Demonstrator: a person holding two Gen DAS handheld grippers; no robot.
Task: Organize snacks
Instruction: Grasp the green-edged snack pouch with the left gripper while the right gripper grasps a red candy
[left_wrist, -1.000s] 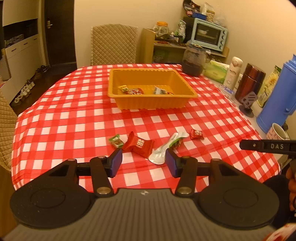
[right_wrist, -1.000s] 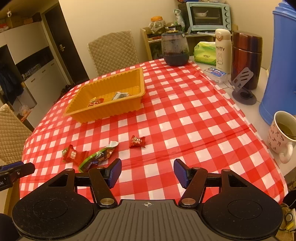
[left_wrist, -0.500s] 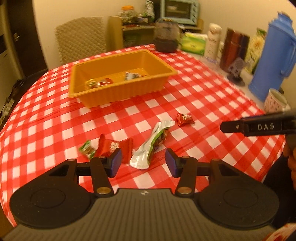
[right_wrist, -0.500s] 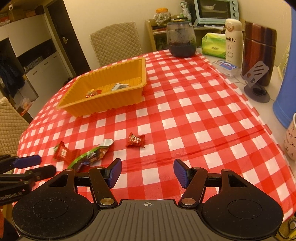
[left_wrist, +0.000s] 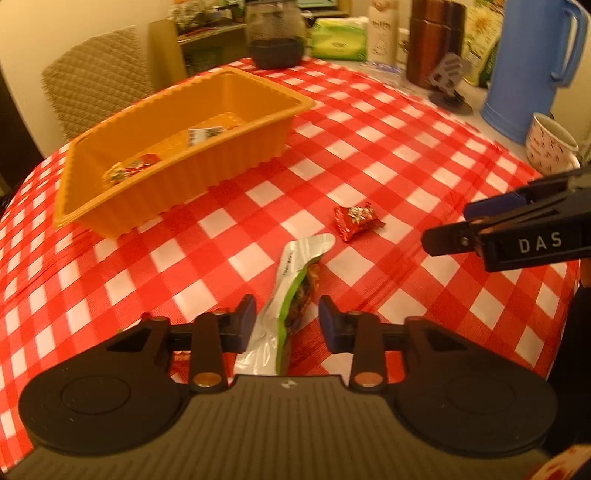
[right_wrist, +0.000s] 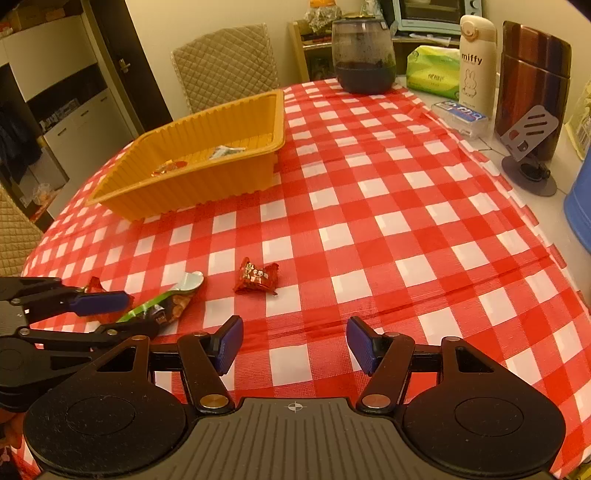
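Note:
An orange tray (left_wrist: 207, 177) (right_wrist: 207, 184) holds a few wrapped snacks on the red checked tablecloth. A long green and silver snack packet (left_wrist: 295, 291) (right_wrist: 166, 302) lies between the open fingers of my left gripper (left_wrist: 287, 323), which is low over it. A small red candy (left_wrist: 354, 221) (right_wrist: 256, 278) lies just beyond the packet. A red wrapper (right_wrist: 94, 286) lies partly hidden behind the left gripper's fingers. My right gripper (right_wrist: 293, 345) is open and empty, hovering short of the red candy; it also shows at the right of the left wrist view (left_wrist: 517, 229).
Along the table's right side stand a blue jug (left_wrist: 532, 74), a patterned mug (left_wrist: 550, 147), a brown flask (right_wrist: 532, 85), a white miffy bottle (right_wrist: 476, 62), a phone stand (right_wrist: 528, 147) and a dark glass jar (right_wrist: 364, 55). A quilted chair (right_wrist: 225, 70) stands behind the tray.
My left gripper moved forward, right and down, so the green packet now lies between its fingers. My right gripper moved closer to the red candy. Both stayed open.

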